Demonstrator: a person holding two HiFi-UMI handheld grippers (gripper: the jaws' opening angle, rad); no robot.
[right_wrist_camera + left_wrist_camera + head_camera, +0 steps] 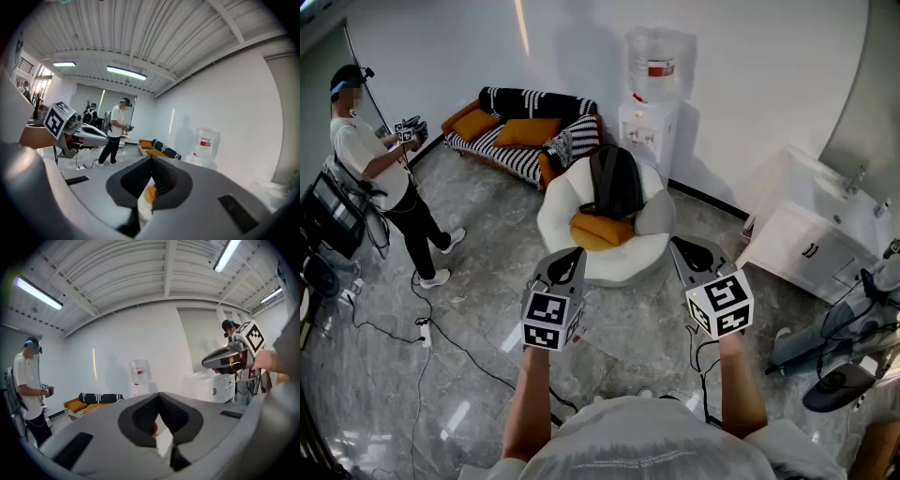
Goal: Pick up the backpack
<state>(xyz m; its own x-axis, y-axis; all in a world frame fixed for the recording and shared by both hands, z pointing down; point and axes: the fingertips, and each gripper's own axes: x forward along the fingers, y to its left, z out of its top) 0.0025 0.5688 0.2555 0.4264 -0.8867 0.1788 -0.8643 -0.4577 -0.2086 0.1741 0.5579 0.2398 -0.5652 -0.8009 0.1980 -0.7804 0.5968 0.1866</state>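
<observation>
The left tool (572, 255) and the right tool (679, 246) are both seen fully closed, pad against pad, with nothing gripped in either. They are held side by side, pointing a little downward over bare floor (478, 281).

The backpack (614, 181) is found straight ahead on the far side of both tools, well apart from them and roughly on the line between them. It is propped upright against the back of a round white chair (558, 211), so its long axis runs from near to far, top end farthest. An orange cushion (602, 230) lies on the seat just in front of its lower end. The left tool is judged slightly nearer, though the difference is small, and both would have to be opened before any grip.

Nothing stands in the path except the chair's near rim, which has to be reached over. A striped sofa (525, 131) and a water dispenser (649, 103) are placed against the far wall, a white cabinet (811, 248) is at the right, and a standing person (380, 169) and loose cables (441, 337) are well off to the left.
</observation>
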